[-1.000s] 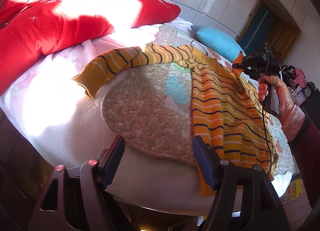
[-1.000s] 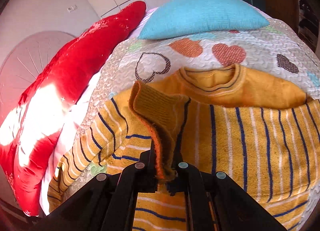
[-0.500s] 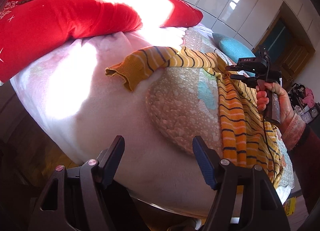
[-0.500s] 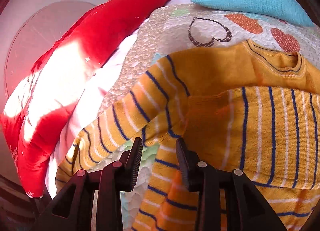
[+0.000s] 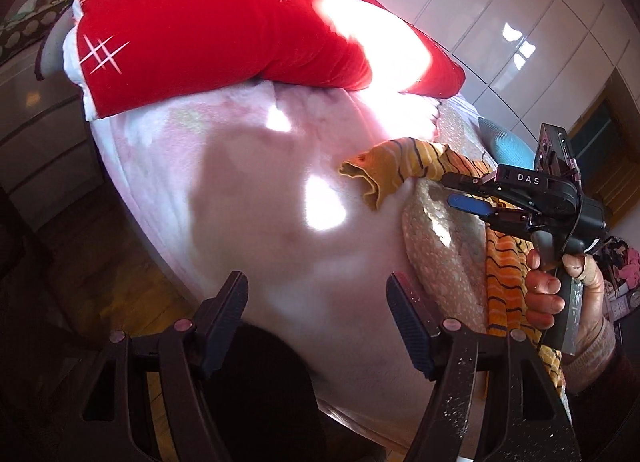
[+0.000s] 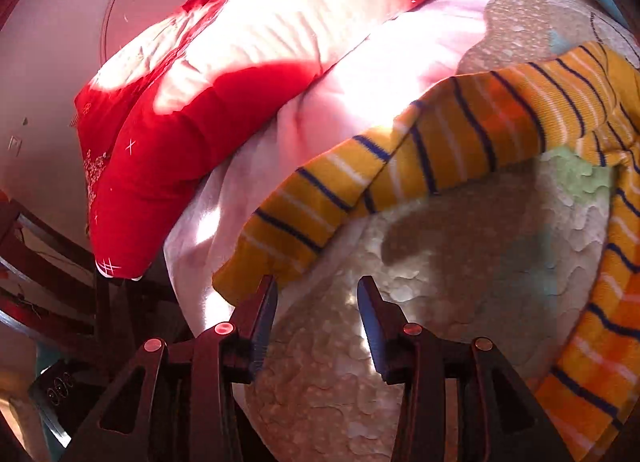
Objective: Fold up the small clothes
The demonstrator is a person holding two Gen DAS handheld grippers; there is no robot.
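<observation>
A yellow sweater with dark blue and white stripes lies on the quilted bed cover. Its left sleeve (image 6: 400, 165) stretches out toward the bed's edge, and the cuff (image 5: 372, 177) shows in the left wrist view. My right gripper (image 6: 316, 294) is open and empty, just above the quilt beside the cuff end of that sleeve. It also shows in the left wrist view (image 5: 452, 191), held by a hand. My left gripper (image 5: 316, 294) is open and empty, off the bed's side, well short of the cuff.
A big red duvet (image 5: 224, 29) lies heaped along the far side of the bed, on a pale pink sheet (image 5: 248, 197). A blue pillow (image 5: 504, 141) lies behind the sweater. Wooden floor (image 5: 80, 246) lies below the bed's edge. White cabinet doors (image 5: 520, 13) line the wall.
My right gripper let go of the folded sleeve, opened, and swung left to the other sleeve's cuff. My left gripper drew back and left, away from the sweater.
</observation>
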